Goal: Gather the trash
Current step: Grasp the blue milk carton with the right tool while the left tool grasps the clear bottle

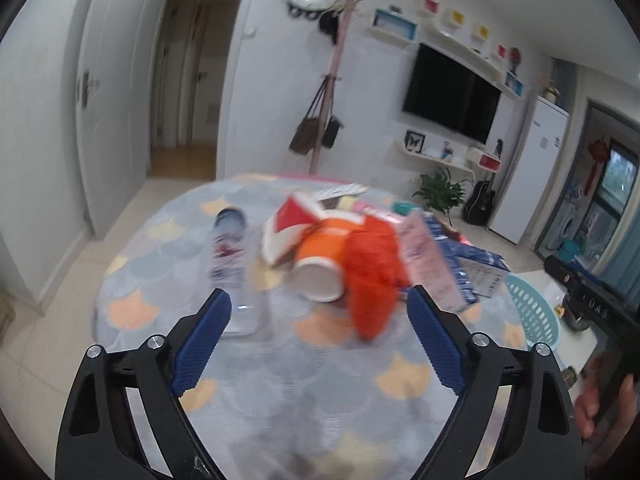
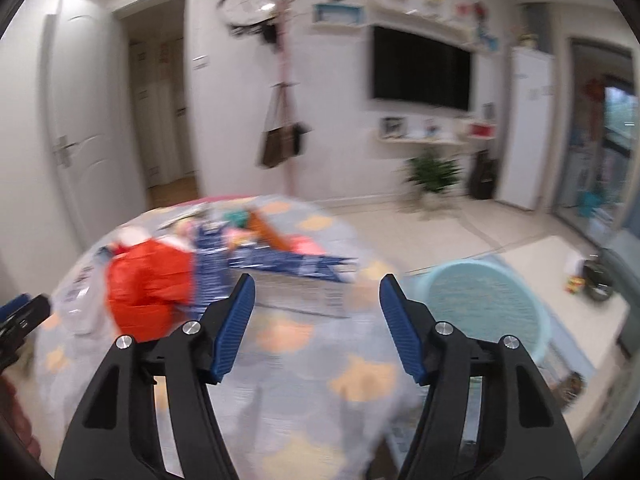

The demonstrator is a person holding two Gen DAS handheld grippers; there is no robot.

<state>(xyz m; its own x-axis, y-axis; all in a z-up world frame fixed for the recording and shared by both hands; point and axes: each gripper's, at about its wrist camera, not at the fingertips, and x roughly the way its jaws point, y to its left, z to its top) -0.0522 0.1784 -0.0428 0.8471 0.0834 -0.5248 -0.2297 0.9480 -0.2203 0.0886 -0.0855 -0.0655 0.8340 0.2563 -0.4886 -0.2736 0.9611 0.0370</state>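
Bare counter lies open in front of both sets of jaws. Farther in, a bottle, orange cup, red bag and, seemingly, blurred blue packets crowd together.

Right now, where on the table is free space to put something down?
The near cloth is bare, between the left gripper and the trash. The middle is crowded: clear bottle, orange cup, red bag, blue packets. A basket borders the right edge.

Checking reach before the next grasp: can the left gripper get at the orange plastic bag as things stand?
Probably yes. The left gripper is open and empty, and the orange plastic bag lies just ahead between its fingers, with only bare tablecloth before it. The paper cup touches the bag's left side.
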